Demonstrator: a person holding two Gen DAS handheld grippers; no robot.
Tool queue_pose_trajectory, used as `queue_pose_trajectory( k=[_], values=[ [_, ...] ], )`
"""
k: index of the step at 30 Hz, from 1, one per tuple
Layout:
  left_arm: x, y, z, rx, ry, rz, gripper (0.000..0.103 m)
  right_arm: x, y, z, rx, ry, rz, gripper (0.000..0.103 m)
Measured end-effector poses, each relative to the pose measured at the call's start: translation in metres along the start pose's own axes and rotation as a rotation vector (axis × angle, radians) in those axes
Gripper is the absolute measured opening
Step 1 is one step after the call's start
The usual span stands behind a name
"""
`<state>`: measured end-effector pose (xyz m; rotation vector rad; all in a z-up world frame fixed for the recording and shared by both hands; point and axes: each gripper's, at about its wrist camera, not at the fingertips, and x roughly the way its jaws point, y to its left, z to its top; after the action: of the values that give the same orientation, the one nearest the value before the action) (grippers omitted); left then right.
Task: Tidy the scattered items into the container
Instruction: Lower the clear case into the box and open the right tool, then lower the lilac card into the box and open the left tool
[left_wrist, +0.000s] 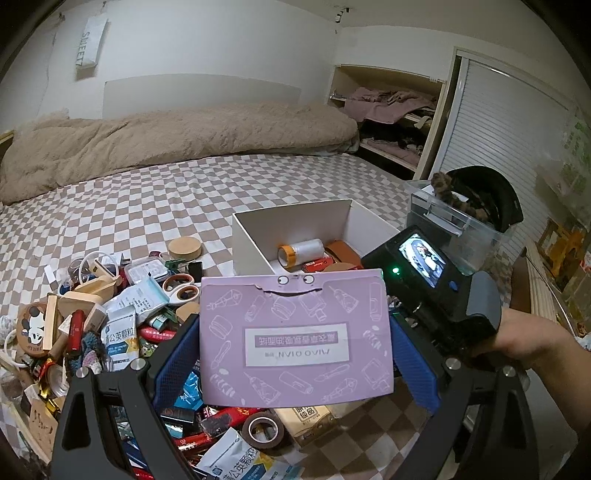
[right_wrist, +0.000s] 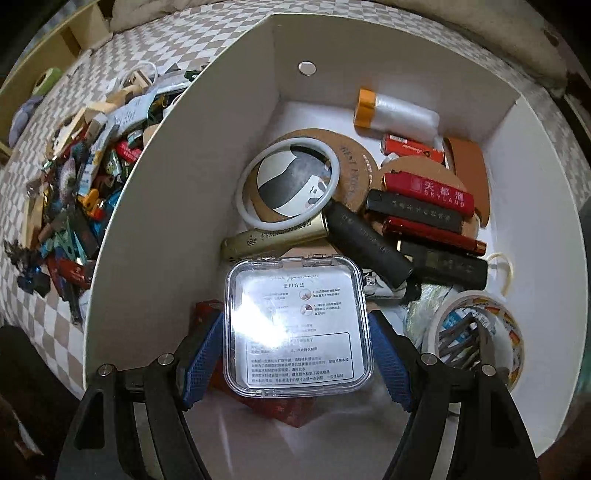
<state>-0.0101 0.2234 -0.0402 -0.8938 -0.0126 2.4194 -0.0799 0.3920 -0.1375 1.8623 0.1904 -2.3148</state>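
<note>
purple packet (left_wrist: 295, 334) clamped in left gripper (left_wrist: 295, 350); clear case (right_wrist: 298, 326) clamped in right gripper (right_wrist: 297, 354), over white box (right_wrist: 177, 177)

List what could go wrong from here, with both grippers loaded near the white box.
1. The right gripper holds the clear plastic case over a crowded white box; dropped here, it may land tilted on the lighters and tubes.
2. The left gripper pinches the purple packet by its side edges, so the thin card could bow and slip.
3. The right gripper sits at the box, so the left may collide on approach.
</note>
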Motion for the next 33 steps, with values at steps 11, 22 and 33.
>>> queue_pose_trajectory(
  k=[11, 22, 33],
  values=[
    [-0.004, 0.002, 0.000, -0.002, -0.009, -0.007, 0.097, -0.029, -0.027, -0.015, 0.092, -0.082, 0.039, 0.097],
    [-0.005, -0.002, 0.001, 0.000, -0.004, -0.011, 0.097, -0.021, -0.052, -0.012, 0.036, -0.070, -0.306, 0.097],
    [0.008, -0.010, 0.016, -0.008, 0.012, -0.048, 0.097, -0.006, -0.029, -0.009, -0.036, -0.036, -0.217, 0.097]
  ],
)
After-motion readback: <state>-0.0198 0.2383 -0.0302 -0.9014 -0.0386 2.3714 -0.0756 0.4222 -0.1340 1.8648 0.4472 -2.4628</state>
